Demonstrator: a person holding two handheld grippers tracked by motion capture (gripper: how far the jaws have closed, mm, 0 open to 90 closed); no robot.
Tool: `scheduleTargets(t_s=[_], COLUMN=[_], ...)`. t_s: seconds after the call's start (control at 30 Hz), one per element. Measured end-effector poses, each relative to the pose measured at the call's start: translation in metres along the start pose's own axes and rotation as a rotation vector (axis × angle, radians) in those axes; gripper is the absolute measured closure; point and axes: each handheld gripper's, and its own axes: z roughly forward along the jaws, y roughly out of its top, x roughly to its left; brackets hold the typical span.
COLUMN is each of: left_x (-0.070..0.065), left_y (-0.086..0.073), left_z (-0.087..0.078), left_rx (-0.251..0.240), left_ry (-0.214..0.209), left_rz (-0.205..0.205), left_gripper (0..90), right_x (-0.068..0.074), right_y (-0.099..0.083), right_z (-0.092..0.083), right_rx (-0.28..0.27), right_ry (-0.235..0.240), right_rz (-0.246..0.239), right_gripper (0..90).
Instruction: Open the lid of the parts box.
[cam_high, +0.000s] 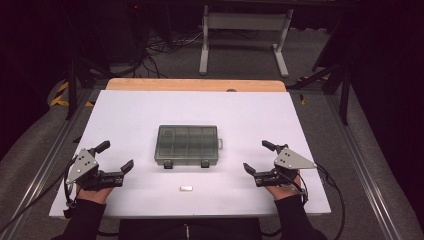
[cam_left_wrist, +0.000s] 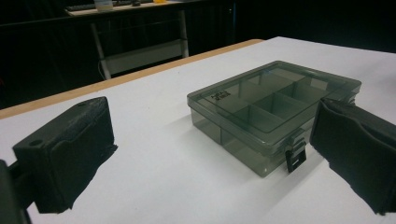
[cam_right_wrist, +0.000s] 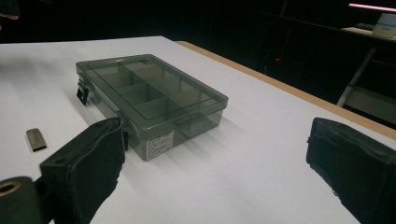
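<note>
A smoky grey clear plastic compartment box (cam_high: 187, 144) lies shut in the middle of the white table, its two black latches toward me; it also shows as the box (cam_left_wrist: 275, 107) and the box (cam_right_wrist: 149, 95). A small silver-white piece (cam_high: 186, 188) lies on the table in front of it, seen too as the piece (cam_right_wrist: 36, 139). My left gripper (cam_high: 117, 156) rests at the front left, jaws wide apart and empty. At the front right my right gripper (cam_high: 259, 156) is open as well, with nothing between its jaws.
The white table top (cam_high: 125, 115) has a wooden strip (cam_high: 195, 84) along its far edge. Beyond it stand a metal frame (cam_high: 245, 35) and cables on the dark floor. Metal rails run along both sides of the table.
</note>
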Motion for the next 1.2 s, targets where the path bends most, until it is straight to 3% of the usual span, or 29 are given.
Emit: scheduleTargets(t_s=[0.33, 0.57, 1.03, 1.2], left_x=[0.002, 0.001, -0.001, 0.002], left_y=[-0.001, 0.000, 0.004, 0.009], left_z=[-0.001, -0.001, 0.001, 0.007], left_rx=[-0.008, -0.013, 0.025, 0.061], left_ry=[0.003, 0.005, -0.027, -0.051], left_rz=[-0.026, -0.022, -0.034, -0.047], left_gripper=[0.8, 0.7, 1.6, 1.5], right_x=[0.000, 0.001, 0.004, 0.004], right_y=[0.000, 0.000, 0.007, 0.013], right_z=[0.000, 0.001, 0.004, 0.009], right_rx=[0.002, -0.001, 0.022, 0.029], right_ry=[-0.007, 0.002, 0.036, 0.059], right_rz=[0.002, 0.001, 0.016, 0.018], right_gripper=[5.2, 5.3, 9.3, 11.0])
